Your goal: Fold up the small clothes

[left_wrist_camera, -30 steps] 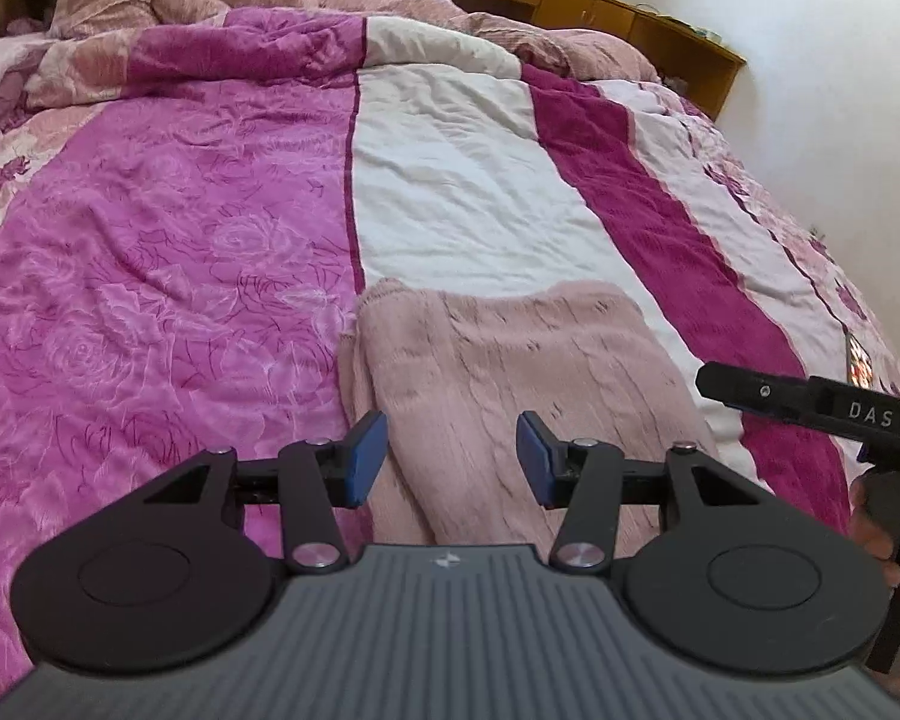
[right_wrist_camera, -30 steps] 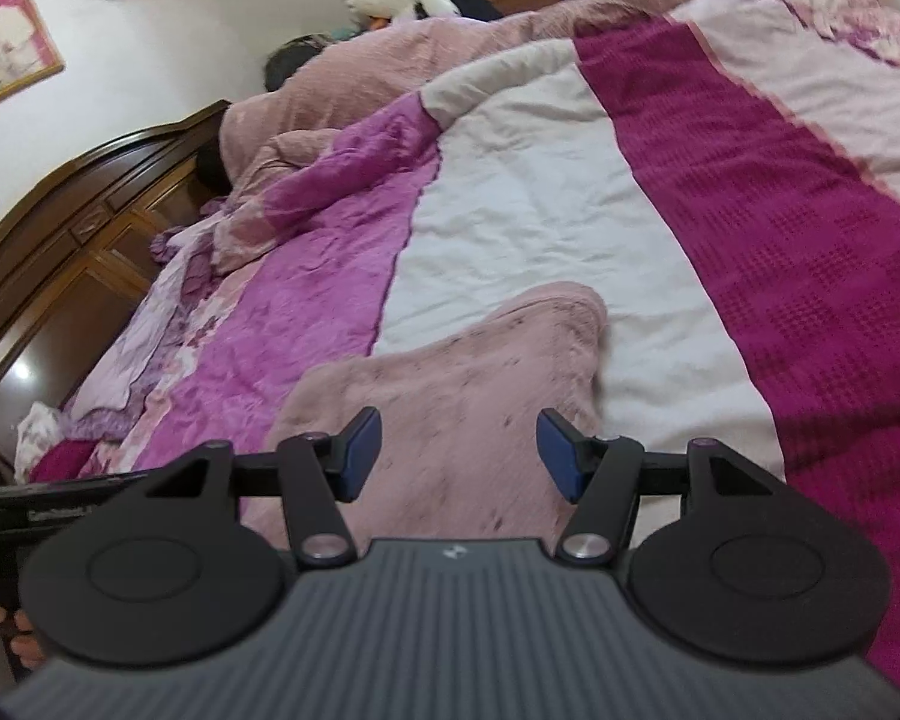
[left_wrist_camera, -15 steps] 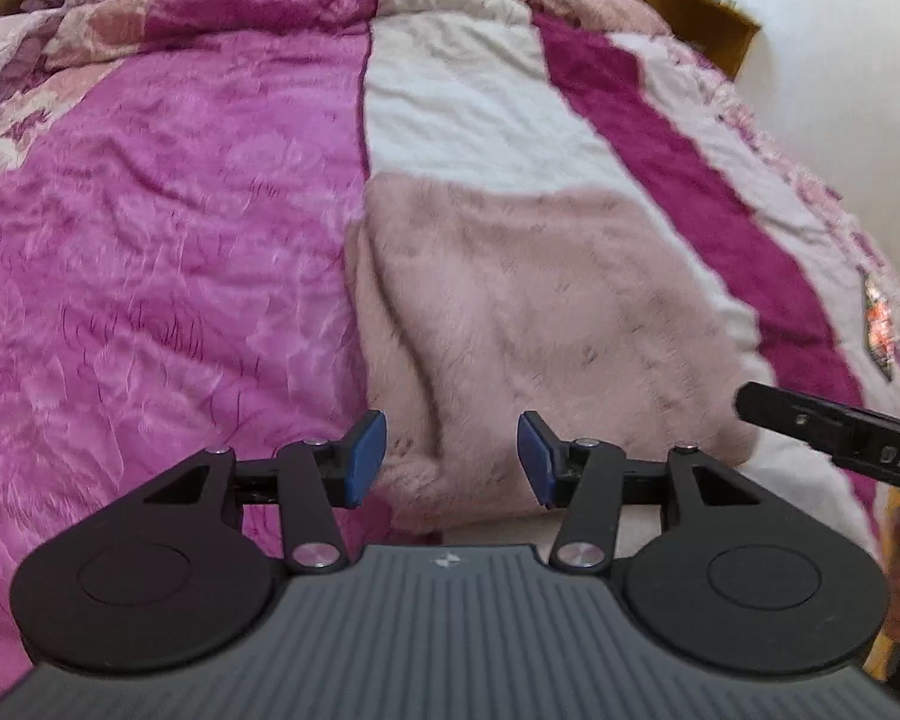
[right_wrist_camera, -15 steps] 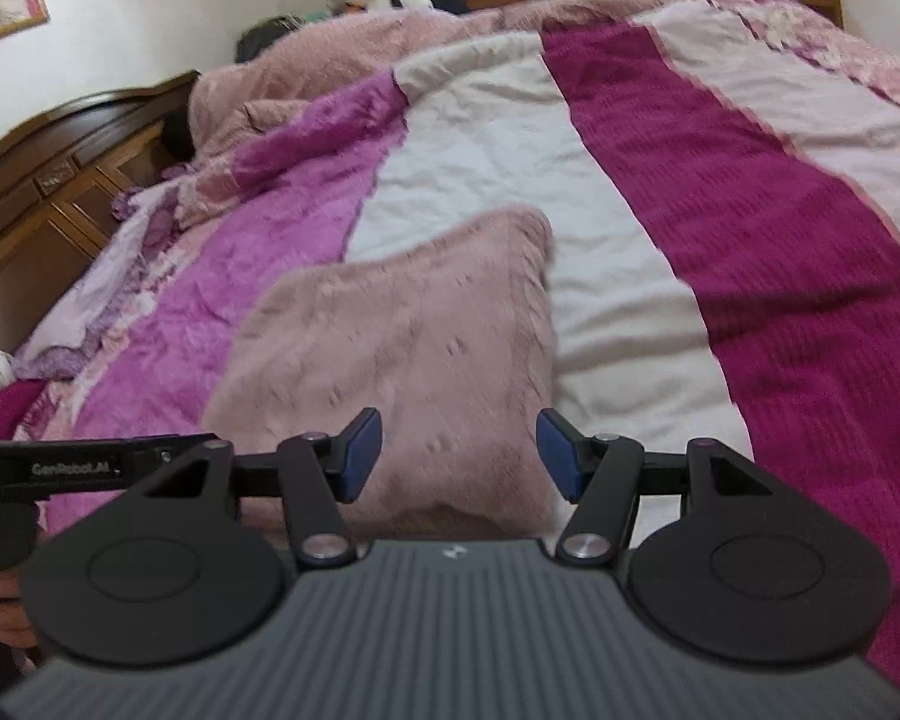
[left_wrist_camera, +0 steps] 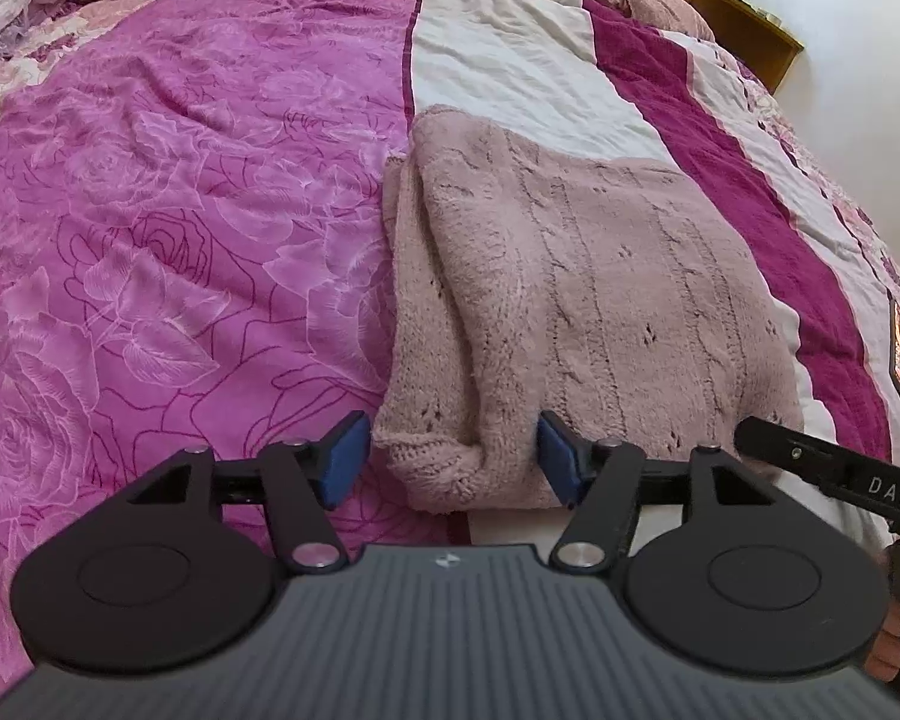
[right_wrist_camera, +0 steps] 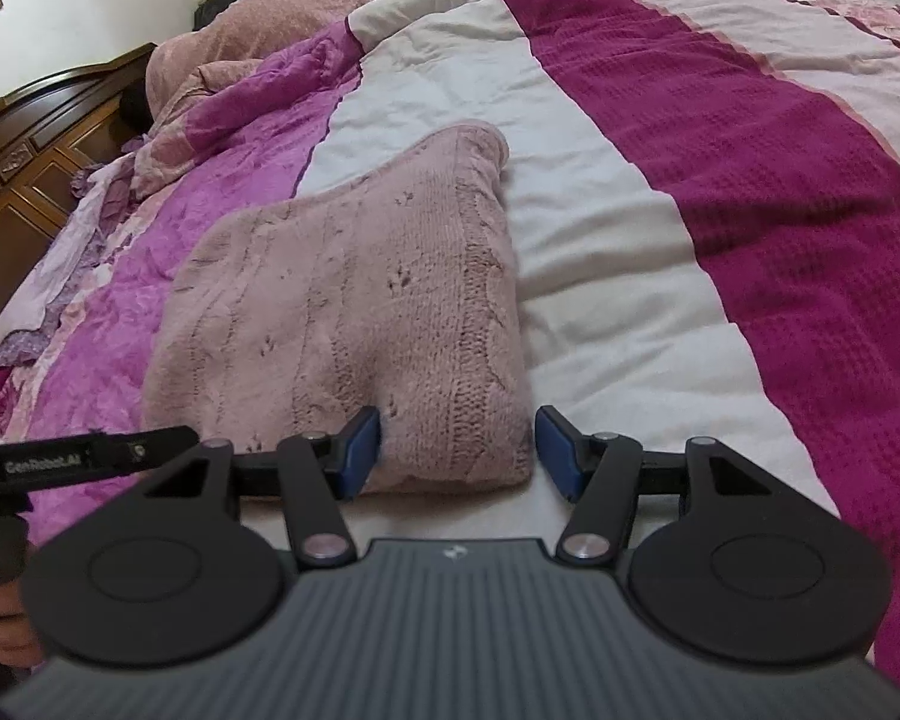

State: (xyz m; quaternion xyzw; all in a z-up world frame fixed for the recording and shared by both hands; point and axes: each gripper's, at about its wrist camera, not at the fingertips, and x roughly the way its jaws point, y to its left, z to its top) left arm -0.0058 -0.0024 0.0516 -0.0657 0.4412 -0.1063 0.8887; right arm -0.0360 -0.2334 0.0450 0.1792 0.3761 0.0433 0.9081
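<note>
A pale pink cable-knit sweater [left_wrist_camera: 582, 300] lies folded on the bed, also seen in the right wrist view [right_wrist_camera: 354, 300]. My left gripper [left_wrist_camera: 453, 459] is open, its blue pads on either side of the sweater's near left corner, with the folded edge between them. My right gripper [right_wrist_camera: 457, 450] is open, its pads straddling the sweater's near right corner. Each gripper's body shows at the edge of the other's view.
The bed carries a quilt with magenta floral [left_wrist_camera: 150, 228], white [right_wrist_camera: 600, 252] and dark crimson stripes [right_wrist_camera: 780, 192]. A dark wooden headboard [right_wrist_camera: 24, 162] stands at the left. A wooden cabinet [left_wrist_camera: 744, 30] and white wall lie beyond the bed.
Both grippers have lowered and moved forward to the sweater's near edge. Its near corners now sit between the open pads. The sweater has not moved.
</note>
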